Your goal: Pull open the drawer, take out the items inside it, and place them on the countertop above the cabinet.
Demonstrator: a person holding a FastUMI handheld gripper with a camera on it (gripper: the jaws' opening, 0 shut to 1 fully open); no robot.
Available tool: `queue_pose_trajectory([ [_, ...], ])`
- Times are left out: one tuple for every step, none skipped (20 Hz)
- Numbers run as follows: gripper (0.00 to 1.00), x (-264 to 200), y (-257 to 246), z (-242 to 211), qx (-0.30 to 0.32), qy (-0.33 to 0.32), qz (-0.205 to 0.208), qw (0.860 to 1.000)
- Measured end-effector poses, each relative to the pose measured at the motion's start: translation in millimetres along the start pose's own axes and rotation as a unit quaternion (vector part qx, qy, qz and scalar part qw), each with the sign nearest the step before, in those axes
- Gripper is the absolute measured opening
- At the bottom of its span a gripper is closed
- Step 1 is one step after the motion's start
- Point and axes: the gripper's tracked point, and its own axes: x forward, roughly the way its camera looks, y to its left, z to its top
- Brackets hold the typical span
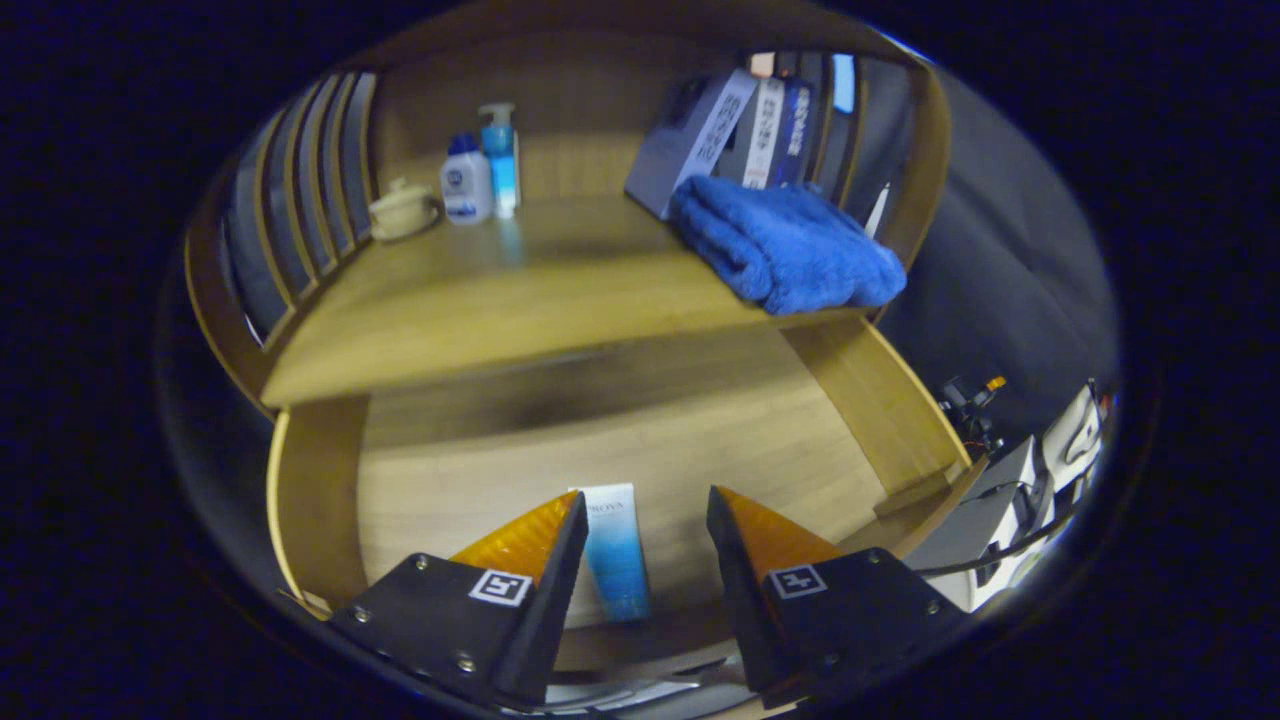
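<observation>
Nearest, the hand-held gripper (645,525) hangs over the pulled-out drawer (320,500), fingers spread wide with nothing held between them. Each finger carries a small square marker on its dark base.

Between the fingers, lying flat on the drawer's wooden floor, a tube (612,550) — white at its far end, fading to blue at the near end. It sits closer to the left finger, whose tip partly overlaps its edge in the view; whether they touch, I cannot tell. The right finger stands clear of it. Rest of the drawer floor is bare wood, with side walls rising on both sides.

Beyond the drawer, the counter (480,310) above the cabinet. On its right part, at the front edge — a folded blue towel (785,245). Just behind the towel, a dark box (690,135) leaning tilted, with more upright packages beside it.

Far left of the counter, near the slatted side rail: a small cream lidded pot (402,210), then a white bottle with a blue cap (466,180), then a blue pump bottle (500,155), the three close together in a row.

Off to the right, past the cabinet, some cables and pale equipment (1040,470), too blurred to identify.
</observation>
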Motion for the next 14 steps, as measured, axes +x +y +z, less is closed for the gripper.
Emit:
queue_pose_trajectory([
  [0.72,8,0,-7,0.007,0.02,-0.002,1.0],
  [0.72,17,5,-14,0.014,0.041,0.007,0.999],
  [0.72,24,8,-19,0.015,0.056,0.014,0.998],
  [0.72,30,10,-26,0.011,0.07,0.016,0.997],
  [0.72,35,10,-29,0.008,0.079,0.014,0.997],
  [0.72,38,12,-32,0.009,0.088,0.019,0.996],
  [0.72,40,16,-37,0.008,0.096,0.026,0.995],
  [0.72,44,19,-40,0.004,0.103,0.029,0.994],
  [0.72,49,19,-43,-0.002,0.112,0.027,0.993],
  [0.72,52,19,-46,-0.007,0.119,0.025,0.993],
  [0.67,55,18,-49,-0.006,0.124,0.024,0.992],
  [0.63,51,18,-48,-0.004,0.13,0.024,0.991],
  [0.63,50,19,-51,-0.003,0.138,0.028,0.99],
  [0.63,51,19,-54,-0.004,0.148,0.03,0.989],
])
